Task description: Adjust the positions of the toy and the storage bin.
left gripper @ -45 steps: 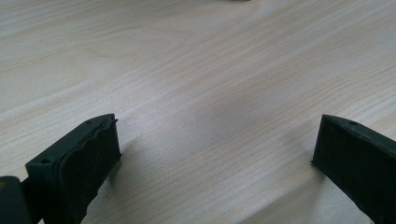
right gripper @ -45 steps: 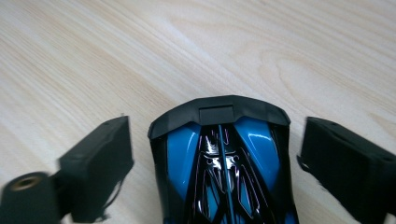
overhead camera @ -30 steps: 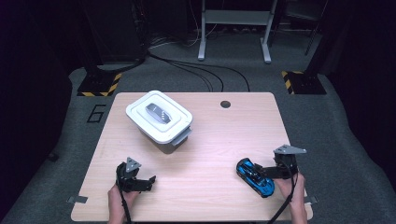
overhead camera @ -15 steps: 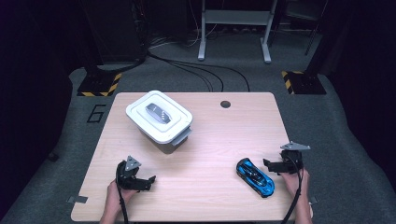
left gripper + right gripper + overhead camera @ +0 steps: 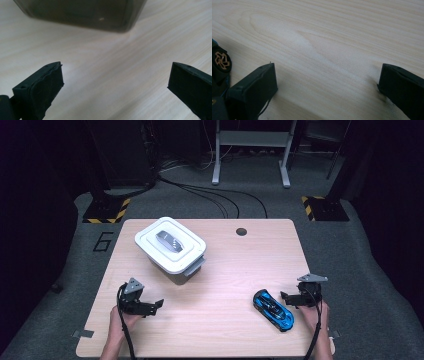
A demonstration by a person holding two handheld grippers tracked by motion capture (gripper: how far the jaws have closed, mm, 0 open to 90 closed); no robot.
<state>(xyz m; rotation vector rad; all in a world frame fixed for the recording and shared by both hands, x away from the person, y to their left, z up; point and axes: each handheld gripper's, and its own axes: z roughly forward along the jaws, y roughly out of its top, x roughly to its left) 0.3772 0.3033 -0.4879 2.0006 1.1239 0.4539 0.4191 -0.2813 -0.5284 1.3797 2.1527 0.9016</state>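
Observation:
A blue toy car (image 5: pixel 273 310) lies on the wooden table (image 5: pixel 230 270) at the front right; its wheel (image 5: pixel 220 61) shows at the left edge of the right gripper view. My right gripper (image 5: pixel 287 297) rests just right of the car, open, with bare wood between its fingers (image 5: pixel 254 85). My left gripper (image 5: pixel 157 304) sits at the front left, open, with nothing between its fingers (image 5: pixel 40 85). A white lidded box (image 5: pixel 171 244) with a grey handle stands at the back left; its dark wall (image 5: pixel 82 13) lies ahead of the left gripper.
A round cable hole (image 5: pixel 241 231) sits near the table's far edge. Beyond the table are black cables (image 5: pixel 215 195), yellow-black striped floor blocks (image 5: pixel 107 210) and a metal stand (image 5: pixel 250 140).
My right gripper has let go of the blue car and drawn back to the right. The car now lies free on the table. The left gripper has stayed put.

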